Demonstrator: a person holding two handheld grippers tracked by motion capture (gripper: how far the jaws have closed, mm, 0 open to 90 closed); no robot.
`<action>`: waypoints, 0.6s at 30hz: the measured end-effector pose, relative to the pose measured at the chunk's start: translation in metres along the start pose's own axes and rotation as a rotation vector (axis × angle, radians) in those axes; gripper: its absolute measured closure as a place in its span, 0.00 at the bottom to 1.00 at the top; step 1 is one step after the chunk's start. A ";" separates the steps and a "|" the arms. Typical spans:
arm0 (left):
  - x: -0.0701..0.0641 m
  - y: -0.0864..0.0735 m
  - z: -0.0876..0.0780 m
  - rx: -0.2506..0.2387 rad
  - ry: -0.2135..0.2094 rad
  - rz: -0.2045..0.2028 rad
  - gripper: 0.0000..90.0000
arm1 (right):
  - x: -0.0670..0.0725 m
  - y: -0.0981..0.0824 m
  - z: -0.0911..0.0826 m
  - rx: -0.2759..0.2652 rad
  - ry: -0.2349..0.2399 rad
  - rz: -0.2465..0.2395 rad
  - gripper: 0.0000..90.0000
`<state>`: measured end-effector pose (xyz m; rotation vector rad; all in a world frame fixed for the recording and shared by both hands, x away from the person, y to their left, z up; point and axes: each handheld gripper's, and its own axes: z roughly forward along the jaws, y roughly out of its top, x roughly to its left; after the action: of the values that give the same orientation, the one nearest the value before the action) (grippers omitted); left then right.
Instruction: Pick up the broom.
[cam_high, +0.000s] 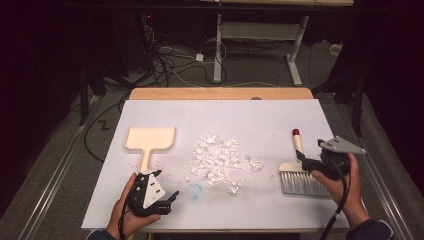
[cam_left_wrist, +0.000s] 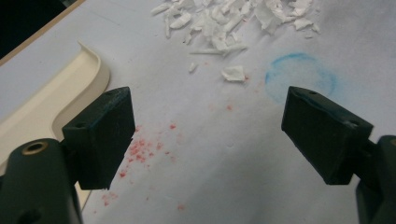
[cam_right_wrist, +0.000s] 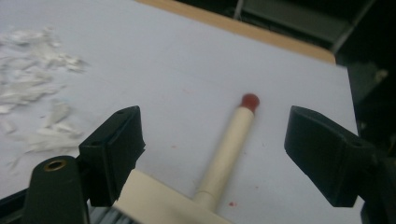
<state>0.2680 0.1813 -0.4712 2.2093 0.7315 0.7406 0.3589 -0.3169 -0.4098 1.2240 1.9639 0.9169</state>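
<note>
Scene layout, high view, left to right. The dustpan (cam_high: 149, 140) lies at 9 o'clock from the paper scraps (cam_high: 218, 160), handle toward the person. The left gripper (cam_high: 162, 200) hovers at 7 o'clock from the scraps, just beside the end of the dustpan handle; its jaws stand wide apart and hold nothing. The brush (cam_high: 301, 172) lies at 3 o'clock from the scraps, bristles toward the person, red-tipped handle pointing to 12 o'clock. The right gripper (cam_high: 303, 158) sits over the brush head; in the right gripper view its jaws are spread on either side of the handle, not touching it.

Risks, as judgement:
- The left jaws point at bare table cover (cam_left_wrist: 196, 177), with the dustpan rim at their 9 o'clock. Closing here would grip nothing.
- The right jaws straddle the handle near the head. A grip this low, on a round handle, may let the brush roll or tilt.
- The scraps are light and loosely spread. A fast sweep could scatter them past the dustpan or off the table edge.

Hard to make out:
- The brush head is cut off at the bottom of the right gripper view.
- The dustpan handle is partly hidden by the left gripper in the high view.
- The nature of the red specks (cam_left_wrist: 140, 149) and the blue ring (cam_left_wrist: 301, 74) cannot be told
</note>
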 end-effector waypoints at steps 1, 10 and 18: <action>0.000 0.000 0.001 -0.001 -0.002 -0.001 0.18 | -0.003 0.003 0.008 0.055 -0.001 0.020 0.23; -0.004 0.003 0.006 0.018 -0.017 0.038 0.18 | -0.020 -0.003 0.079 0.367 0.033 0.147 0.34; -0.005 0.006 0.010 0.027 -0.027 0.059 0.18 | -0.016 -0.006 0.082 0.373 0.040 0.144 0.53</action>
<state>0.2729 0.1697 -0.4743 2.2698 0.6696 0.7329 0.4276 -0.3157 -0.4576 1.5822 2.1663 0.6638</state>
